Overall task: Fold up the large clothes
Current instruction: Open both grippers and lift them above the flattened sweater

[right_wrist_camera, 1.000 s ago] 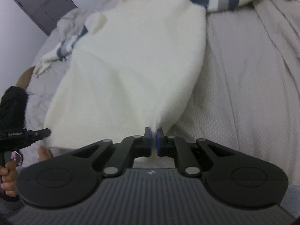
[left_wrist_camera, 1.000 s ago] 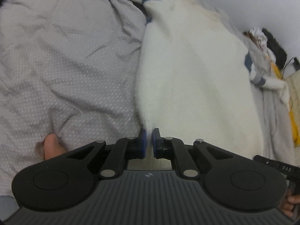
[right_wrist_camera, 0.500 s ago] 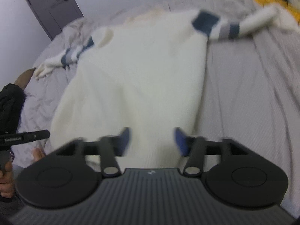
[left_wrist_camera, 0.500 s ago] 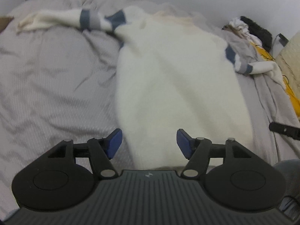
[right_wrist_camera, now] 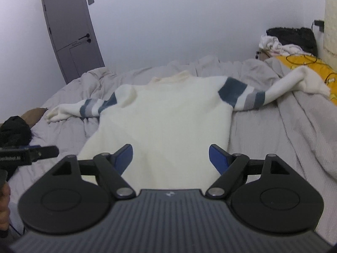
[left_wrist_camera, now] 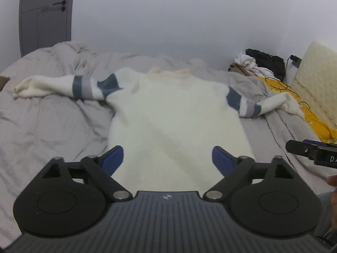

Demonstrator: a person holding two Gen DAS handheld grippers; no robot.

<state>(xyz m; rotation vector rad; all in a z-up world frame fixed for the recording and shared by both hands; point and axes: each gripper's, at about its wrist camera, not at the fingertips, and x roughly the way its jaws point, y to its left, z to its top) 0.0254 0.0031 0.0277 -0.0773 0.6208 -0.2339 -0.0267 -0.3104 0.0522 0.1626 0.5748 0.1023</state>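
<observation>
A cream sweater (left_wrist_camera: 174,116) (right_wrist_camera: 164,120) lies flat on the grey bed, collar at the far side, hem nearest me. Its sleeves, banded in blue and grey, spread out to the left (left_wrist_camera: 63,84) and right (right_wrist_camera: 273,90). My left gripper (left_wrist_camera: 167,160) hovers above the hem, its jaws opening wide with nothing held between the blue pads. My right gripper (right_wrist_camera: 170,158) hangs above the hem too, jaws still opening, pads clear of the fabric. The tip of the right gripper (left_wrist_camera: 311,149) shows at the right edge of the left wrist view, and the left gripper's tip (right_wrist_camera: 29,151) at the left edge of the right wrist view.
A rumpled grey duvet (left_wrist_camera: 42,126) covers the bed. A yellow cloth with cables (left_wrist_camera: 299,105), a pile of white and black clothes (left_wrist_camera: 259,63) and a cream pillow (left_wrist_camera: 316,80) sit at the far right. A grey door (right_wrist_camera: 69,31) stands at the back left.
Both grippers let go of the sweater's hem and their jaws spread wide. Both rose and drew back, so the whole sweater and the far wall now show.
</observation>
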